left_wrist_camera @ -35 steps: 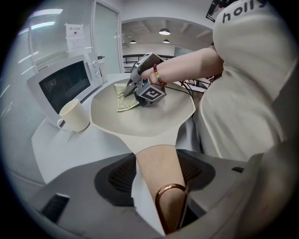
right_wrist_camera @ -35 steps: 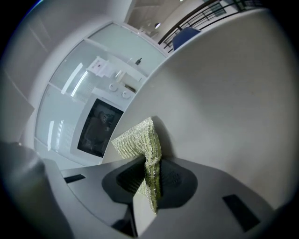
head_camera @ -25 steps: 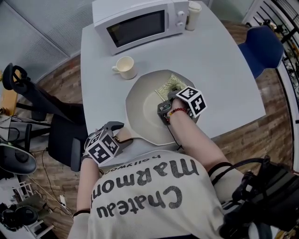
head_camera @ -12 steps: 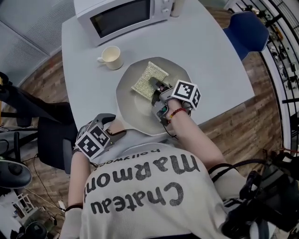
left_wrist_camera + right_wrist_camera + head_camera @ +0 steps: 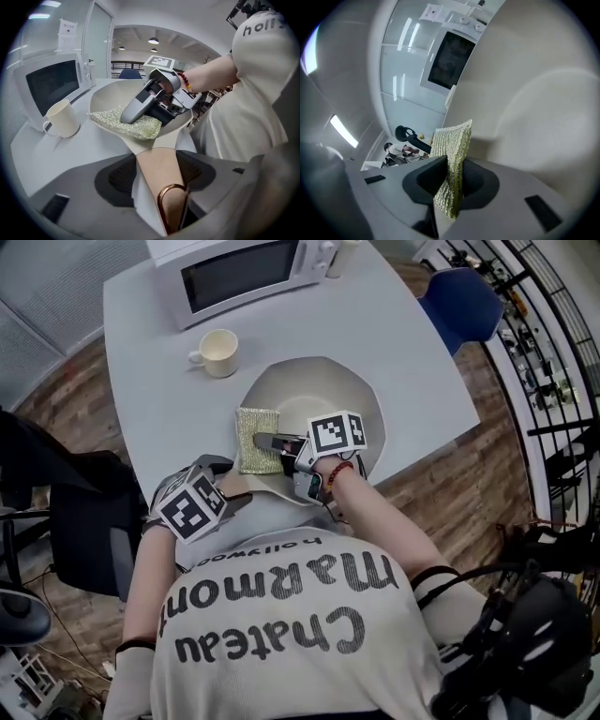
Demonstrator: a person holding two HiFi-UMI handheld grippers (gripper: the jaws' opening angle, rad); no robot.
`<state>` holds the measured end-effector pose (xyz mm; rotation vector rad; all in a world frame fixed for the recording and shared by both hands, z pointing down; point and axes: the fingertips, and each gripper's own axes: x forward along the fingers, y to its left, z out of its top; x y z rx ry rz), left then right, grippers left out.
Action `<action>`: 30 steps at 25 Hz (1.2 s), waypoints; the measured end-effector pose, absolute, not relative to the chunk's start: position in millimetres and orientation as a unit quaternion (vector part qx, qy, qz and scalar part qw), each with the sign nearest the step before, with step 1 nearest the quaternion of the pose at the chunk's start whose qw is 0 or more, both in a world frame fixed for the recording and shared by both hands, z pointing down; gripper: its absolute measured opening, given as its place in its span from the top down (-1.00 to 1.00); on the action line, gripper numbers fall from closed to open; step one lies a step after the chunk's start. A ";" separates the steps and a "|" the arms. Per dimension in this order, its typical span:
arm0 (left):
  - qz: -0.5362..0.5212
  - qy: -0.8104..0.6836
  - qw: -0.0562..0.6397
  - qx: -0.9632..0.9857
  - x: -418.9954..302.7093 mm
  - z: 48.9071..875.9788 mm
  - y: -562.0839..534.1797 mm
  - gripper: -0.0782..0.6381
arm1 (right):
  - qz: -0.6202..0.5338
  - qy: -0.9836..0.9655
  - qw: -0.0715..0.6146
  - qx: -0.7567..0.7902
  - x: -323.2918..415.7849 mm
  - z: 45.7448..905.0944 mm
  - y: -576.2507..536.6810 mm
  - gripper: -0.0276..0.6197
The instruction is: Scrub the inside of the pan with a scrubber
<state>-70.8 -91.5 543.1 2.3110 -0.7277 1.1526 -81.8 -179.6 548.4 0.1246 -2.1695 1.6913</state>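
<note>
The desk (image 5: 141, 352) carried the pan (image 5: 328, 390). My left gripper (image 5: 232, 486) had its fingers clamped on the handle (image 5: 161, 183). My right gripper (image 5: 267, 441) pinched the scrubber (image 5: 248, 460) (edge-on between the fingers) at the pan's left rim.

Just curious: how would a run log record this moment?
left gripper: shut on pan handle | right gripper: shut on scrubber | scrubber: over left rim of pan
</note>
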 end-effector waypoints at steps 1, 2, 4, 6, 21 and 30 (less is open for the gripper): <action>0.417 -0.263 0.227 0.840 -71.1 543.4 -92.4 0.00 | 0.592 -0.779 0.202 0.050 -83.9 551.7 -180.2 0.72; 0.416 -0.261 0.225 0.841 -70.7 543.3 -93.1 0.00 | 0.582 -0.783 0.212 0.059 -84.6 555.8 -180.6 0.72; 0.417 -0.257 0.223 0.843 -68.3 542.8 -94.0 0.00 | 0.558 -0.789 0.239 0.093 -81.1 567.7 -183.4 0.72; 0.417 -0.254 0.221 0.844 -65.8 541.9 -94.3 0.00 | 0.518 -0.801 0.271 0.130 -74.5 579.7 -189.9 0.72; 0.433 -0.256 0.230 0.833 -62.4 541.0 -95.6 -0.01 | 0.094 -0.846 0.504 0.146 -64.8 598.1 -232.9 0.73; 0.419 -0.283 0.236 0.830 -63.0 542.7 -95.7 -0.01 | -0.011 -0.828 0.545 0.129 -70.8 604.2 -253.5 0.73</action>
